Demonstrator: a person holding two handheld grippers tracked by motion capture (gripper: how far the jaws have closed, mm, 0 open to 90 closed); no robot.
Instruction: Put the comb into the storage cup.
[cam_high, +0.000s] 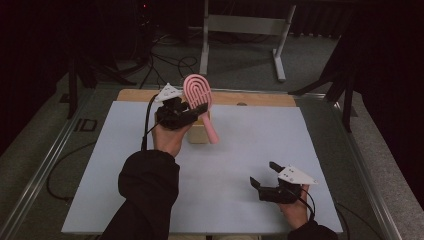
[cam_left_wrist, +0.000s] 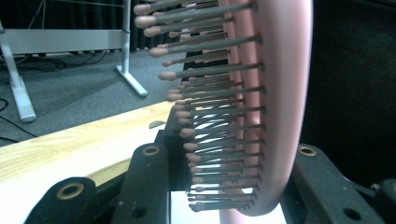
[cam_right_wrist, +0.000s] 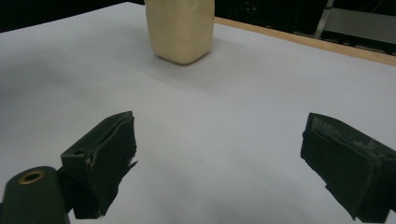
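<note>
Pink hairbrush (cam_high: 198, 98) clamped in left tongs (cam_high: 192, 111)

The hairbrush (cam_high: 198, 95) looks like pink plastic, smooth with a soft matt shine, and its bristles (cam_left_wrist: 210, 93) are thin dark pins with small rounded pink tips. The left gripper (cam_high: 192, 111) is made of black matt plastic, with small brass-coloured metal rings set in the holes. The right gripper (cam_right_wrist: 224, 163) has black pads (cam_right_wrist: 105, 158) that look like rubber or foam, rough and a little torn at the edges. The block (cam_right_wrist: 181, 29) is pale cream, matt, with rounded soft-looking corners. The sheet (cam_high: 240, 150) on the table is pale grey-white, smooth and matt like paper or plastic film. The table edge (cam_high: 250, 99) is light wood with visible grain.
</note>
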